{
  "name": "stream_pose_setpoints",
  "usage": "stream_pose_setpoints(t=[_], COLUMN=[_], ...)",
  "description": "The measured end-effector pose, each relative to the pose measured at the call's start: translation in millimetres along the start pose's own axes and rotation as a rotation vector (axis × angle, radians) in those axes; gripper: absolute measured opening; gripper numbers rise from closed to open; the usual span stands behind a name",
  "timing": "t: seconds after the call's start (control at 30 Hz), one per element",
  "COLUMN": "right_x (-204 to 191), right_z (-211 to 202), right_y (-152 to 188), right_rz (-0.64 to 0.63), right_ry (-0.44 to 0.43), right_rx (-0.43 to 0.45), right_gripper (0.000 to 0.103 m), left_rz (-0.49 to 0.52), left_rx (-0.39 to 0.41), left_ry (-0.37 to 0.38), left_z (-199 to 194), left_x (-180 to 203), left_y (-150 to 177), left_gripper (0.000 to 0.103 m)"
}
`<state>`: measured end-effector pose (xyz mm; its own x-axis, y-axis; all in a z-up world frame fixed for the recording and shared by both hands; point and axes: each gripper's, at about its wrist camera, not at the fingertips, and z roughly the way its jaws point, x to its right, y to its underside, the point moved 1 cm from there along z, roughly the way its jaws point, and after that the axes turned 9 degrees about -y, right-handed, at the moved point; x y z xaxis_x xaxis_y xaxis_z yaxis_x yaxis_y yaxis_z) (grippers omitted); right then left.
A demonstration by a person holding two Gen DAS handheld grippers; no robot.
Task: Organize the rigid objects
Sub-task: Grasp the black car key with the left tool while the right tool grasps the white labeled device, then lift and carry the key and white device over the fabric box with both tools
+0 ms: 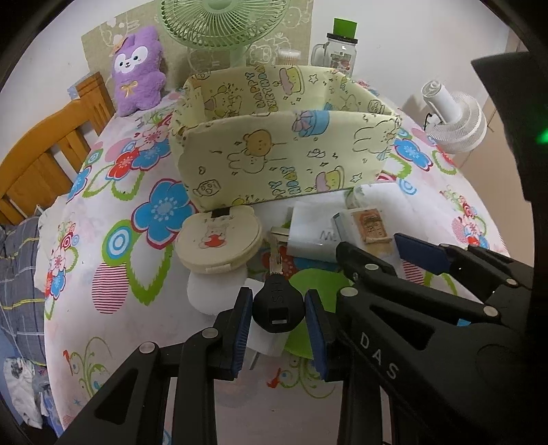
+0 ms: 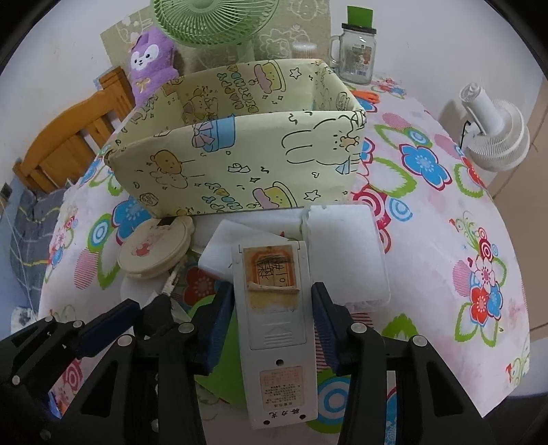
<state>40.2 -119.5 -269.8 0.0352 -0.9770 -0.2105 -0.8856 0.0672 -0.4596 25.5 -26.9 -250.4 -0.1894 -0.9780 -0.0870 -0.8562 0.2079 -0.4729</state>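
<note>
My left gripper [image 1: 278,330] is shut on the black head of a key [image 1: 278,308], whose metal blade points away toward the box. In the right wrist view my right gripper [image 2: 272,325] is shut on a grey remote control [image 2: 274,328] lying back side up, with a torn brown label near its far end. The remote [image 1: 371,224] and the right gripper [image 1: 383,251] also show in the left wrist view, just right of the key. A yellow cartoon-print box [image 1: 274,150] [image 2: 239,164] stands open-topped right behind both. The left gripper [image 2: 137,308] appears at lower left of the right wrist view.
A round cream compact [image 1: 219,239] [image 2: 154,253] lies left of the key, with white foam blocks [image 2: 346,253] beside the remote. On the floral tablecloth [image 1: 130,191] behind the box stand a purple plush [image 1: 138,72], a green fan [image 1: 222,24] and a glass jar [image 1: 339,51]. A white fan [image 1: 455,119] sits right, a wooden chair [image 1: 44,164] left.
</note>
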Motion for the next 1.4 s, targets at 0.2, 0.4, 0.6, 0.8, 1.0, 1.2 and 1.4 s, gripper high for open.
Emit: stream_pose_setpoints(t=[0.2,0.4,0.6,0.8,1.0,1.2,1.4], right_x=[-3.5,-2.6,-1.6,-2.4,-2.7,-2.6,-2.4], right_z=[-11.1,-20.2,-30.9,-47.1,-62.6,-78.6,-93.7], right_y=[-5.5,-12.3,-19.9,-31.5,-41.7,-51.8,-62.0], right_rz=[-0.014,-0.011,-0.006,-0.009,-0.012,-0.014,-0.018], right_ry=[0.005,0.006,0.003,-0.001,-0.002,-0.001,-0.003], right_rx=[0.024,0.04,0.054,0.084,0.113,0.139,0.158], right_gripper=[0.049,0.049,0.048,0.047,0.047,0.047,0.047], left_rz=[0.003,0.001,0.004,0.007,0.009,0.009,-0.004], left_rx=[0.025,0.042,0.059,0.089,0.118,0.147,0.168], left_ry=[-0.003,-0.004,-0.005,-0.013,-0.02,-0.025,-0.025], left_z=[-7.7,-15.3,-24.7,-39.2,-53.2,-68.0,-80.2], left_x=[2.4,3.7,6.0,7.4,9.4,12.4,12.8], left_y=[-7.5,-13.7,-21.8,-33.1,-43.8,-53.7,-63.2], left_gripper=[0.031,0.031,0.031,0.031,0.031,0.031,0.031])
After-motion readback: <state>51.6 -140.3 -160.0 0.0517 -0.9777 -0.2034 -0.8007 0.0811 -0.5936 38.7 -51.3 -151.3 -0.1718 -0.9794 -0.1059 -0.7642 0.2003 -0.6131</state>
